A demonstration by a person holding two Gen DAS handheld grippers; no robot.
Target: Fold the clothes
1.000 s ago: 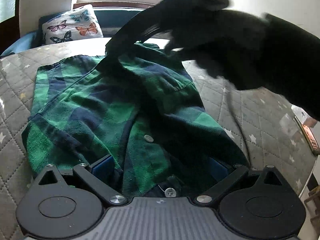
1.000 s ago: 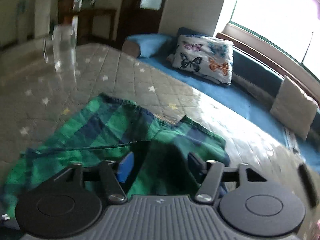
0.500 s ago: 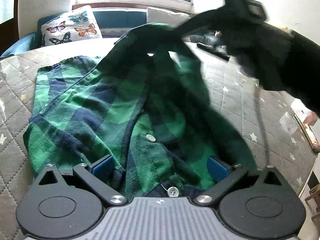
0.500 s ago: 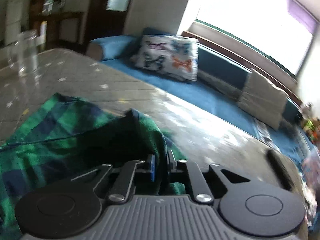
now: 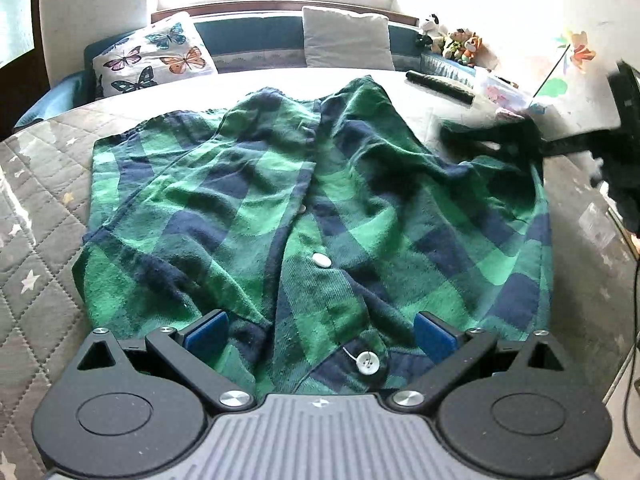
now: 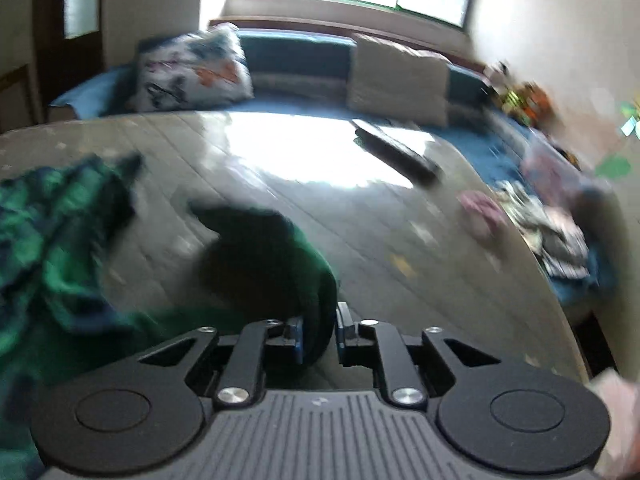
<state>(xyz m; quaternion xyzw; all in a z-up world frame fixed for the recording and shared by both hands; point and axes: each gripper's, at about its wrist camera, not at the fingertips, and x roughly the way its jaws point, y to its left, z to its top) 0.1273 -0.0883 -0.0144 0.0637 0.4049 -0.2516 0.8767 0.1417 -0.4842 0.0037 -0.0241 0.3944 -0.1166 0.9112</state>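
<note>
A quilted table (image 5: 36,216) carries the green/navy plaid shirt (image 5: 248,208), spread front-up w/ its button placket running down the middle; the left gripper (image 5: 320,330) sits low over the near hem, fingers wide apart, cloth between the blue pads (image 5: 206,330) but not pinched. Behind the table: a butterfly pillow (image 5: 154,56) at left, a plain cushion (image 5: 346,38) mid, toys at right; a dark remote (image 5: 440,84) lies on the far table edge. At the far right the right gripper (image 6: 318,334) is clamped on a fold of the shirt's right edge, lifted off the table (right view blurred).
</note>
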